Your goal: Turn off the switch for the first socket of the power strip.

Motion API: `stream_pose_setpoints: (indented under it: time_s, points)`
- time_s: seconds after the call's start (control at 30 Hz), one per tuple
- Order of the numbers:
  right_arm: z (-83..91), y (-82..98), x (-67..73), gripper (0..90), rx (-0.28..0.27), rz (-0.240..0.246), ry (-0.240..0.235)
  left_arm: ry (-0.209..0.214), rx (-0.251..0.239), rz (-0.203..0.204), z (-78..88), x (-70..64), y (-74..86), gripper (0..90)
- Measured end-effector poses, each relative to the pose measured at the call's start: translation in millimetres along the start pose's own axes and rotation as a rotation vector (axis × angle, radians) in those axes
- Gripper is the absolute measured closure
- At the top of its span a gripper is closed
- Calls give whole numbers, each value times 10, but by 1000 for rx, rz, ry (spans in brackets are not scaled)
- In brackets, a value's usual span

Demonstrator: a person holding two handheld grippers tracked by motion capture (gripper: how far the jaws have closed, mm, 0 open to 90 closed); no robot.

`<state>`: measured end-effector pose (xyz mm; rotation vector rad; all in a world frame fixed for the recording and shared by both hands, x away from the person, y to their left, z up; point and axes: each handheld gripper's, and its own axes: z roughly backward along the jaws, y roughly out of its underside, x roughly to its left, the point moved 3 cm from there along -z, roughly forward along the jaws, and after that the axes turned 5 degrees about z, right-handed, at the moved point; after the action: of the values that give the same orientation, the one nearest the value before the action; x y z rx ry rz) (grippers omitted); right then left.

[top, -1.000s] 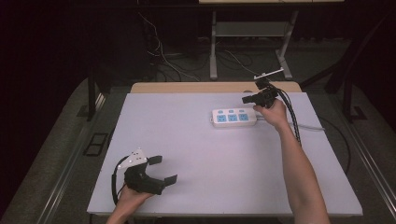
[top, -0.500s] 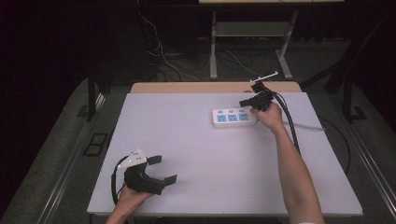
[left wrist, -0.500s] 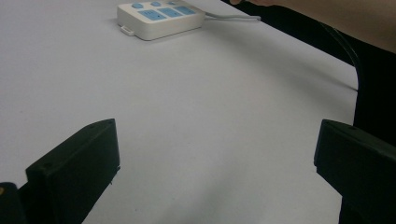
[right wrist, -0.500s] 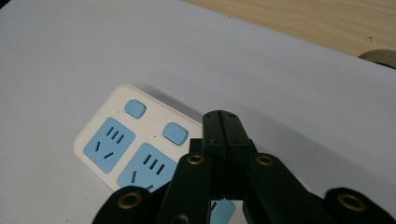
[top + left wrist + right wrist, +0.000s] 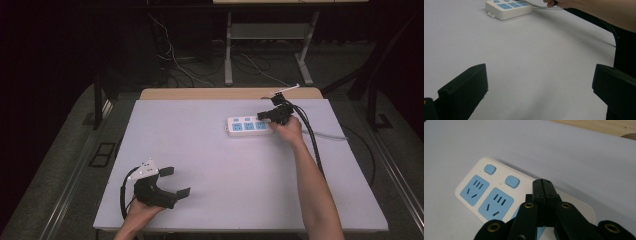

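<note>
Two hand-held grippers: left spread wide over bare table, right clenched above power strip.

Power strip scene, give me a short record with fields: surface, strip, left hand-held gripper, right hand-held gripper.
surface: white table
strip: white power strip with blue sockets and buttons, lying flat at the far right
left hand-held gripper: left hand-held gripper near the table's front left corner, jaws wide apart, nothing between them
right hand-held gripper: right hand-held gripper jaws together, over the strip's right end
</note>
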<state>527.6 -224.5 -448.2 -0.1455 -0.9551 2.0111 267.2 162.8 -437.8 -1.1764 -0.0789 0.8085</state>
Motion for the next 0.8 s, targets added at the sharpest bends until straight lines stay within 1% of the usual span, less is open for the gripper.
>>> stream_pose_setpoints:
  time_s: [0.03,0.1,0.23,0.27,0.3,0.37,0.5,0.57,0.6,0.8]
  points:
    - [0,0,0,899,0,0,0,0,-1,0,-1,-2,0,0]
    - [1,23,-12,900,-19,-6,-7,-1,-1,-1,-1,-5,1,0]
    - [1,29,-5,900,-24,-1,-2,0,2,-4,-8,-12,5,0]
    - [2,44,-12,900,-39,-7,-6,0,3,-3,-10,-13,6,0]
    - [2,44,-12,900,-39,-7,-6,-1,5,-4,-11,-13,7,0]
    - [2,68,-9,900,-58,-10,-4,0,5,-2,-15,-14,9,0]
    - [1,65,-7,900,-56,-7,-1,1,10,-5,-17,-15,12,0]
    - [2,71,-25,900,-59,-17,-16,1,10,-5,-19,-23,14,0]
    - [0,84,-43,900,-72,-31,-31,1,11,-6,-20,-25,15,0]
    - [-1,79,-26,900,-65,-13,-17,1,11,-5,-20,-23,14,0]
